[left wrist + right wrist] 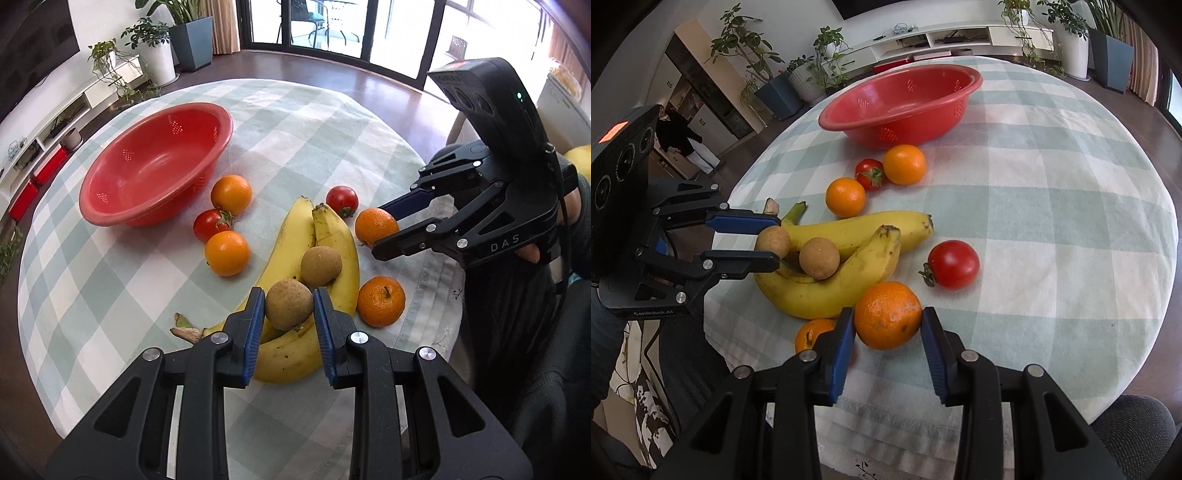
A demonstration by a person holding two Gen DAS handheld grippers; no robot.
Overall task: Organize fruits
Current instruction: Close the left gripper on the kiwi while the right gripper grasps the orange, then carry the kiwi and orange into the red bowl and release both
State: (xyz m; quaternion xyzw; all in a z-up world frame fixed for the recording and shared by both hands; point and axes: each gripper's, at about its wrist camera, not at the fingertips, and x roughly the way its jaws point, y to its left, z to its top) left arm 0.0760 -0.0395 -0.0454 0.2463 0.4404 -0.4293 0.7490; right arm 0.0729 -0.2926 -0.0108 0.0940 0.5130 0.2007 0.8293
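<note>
My left gripper (289, 308) is shut on a small brown round fruit (289, 304), lifted just above two bananas (325, 236). A second brown fruit (320, 265) rests on those bananas. My right gripper (888, 325) is shut on an orange (887, 315) near the table's edge; the left wrist view shows the same orange (375, 226) between the right gripper's (382, 230) fingers. The right wrist view has the left gripper (774, 240) holding the brown fruit (772, 242) beside the bananas (849, 254). An empty red perforated bowl (155, 166) stands further back.
Loose on the checked tablecloth (1052, 221) lie several oranges, such as one (231, 194), another (227, 253) and one with a stem (380, 301), and two tomatoes (211, 224) (342, 199). The round table's edge is close by. A person stands far off in the room (683, 140).
</note>
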